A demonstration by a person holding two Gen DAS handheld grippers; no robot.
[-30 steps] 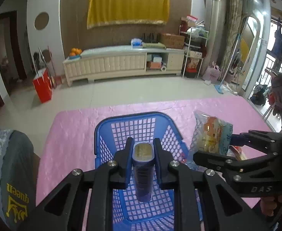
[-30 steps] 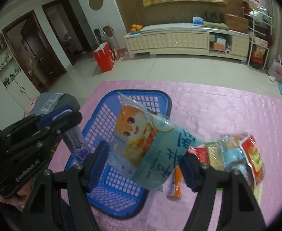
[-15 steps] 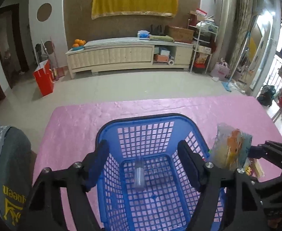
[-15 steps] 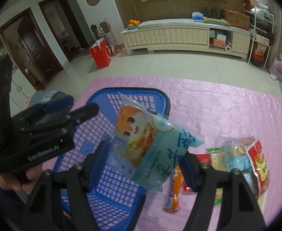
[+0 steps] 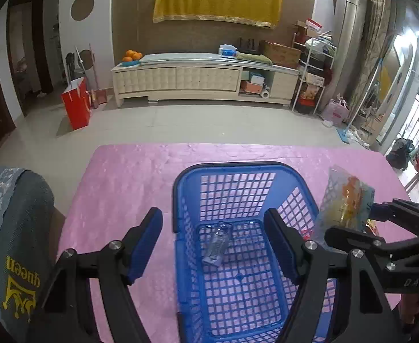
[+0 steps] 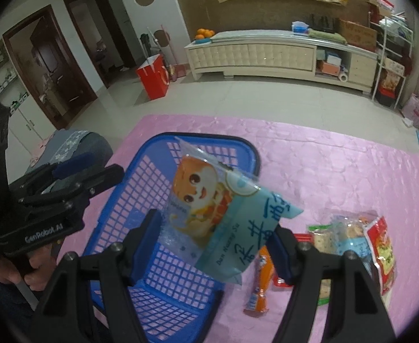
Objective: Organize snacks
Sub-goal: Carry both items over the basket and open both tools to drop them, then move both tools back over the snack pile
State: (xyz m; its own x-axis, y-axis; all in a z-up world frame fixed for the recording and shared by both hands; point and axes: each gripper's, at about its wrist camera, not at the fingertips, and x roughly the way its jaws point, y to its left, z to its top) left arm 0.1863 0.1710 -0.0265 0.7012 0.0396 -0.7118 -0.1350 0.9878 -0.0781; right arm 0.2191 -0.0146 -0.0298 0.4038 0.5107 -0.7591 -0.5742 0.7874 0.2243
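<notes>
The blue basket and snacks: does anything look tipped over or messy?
Slightly. The small packet lies askew on its side in the blue basket; the remaining snacks sit in a loose overlapping heap on the pink cloth.

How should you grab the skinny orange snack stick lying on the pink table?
The orange snack stick lies flat on the pink tablecloth, long and narrow, beside the blue basket. Probably best to come straight down from above and pinch its middle across the narrow width, fingers on its two long sides, where it is thin enough to fit.
</notes>
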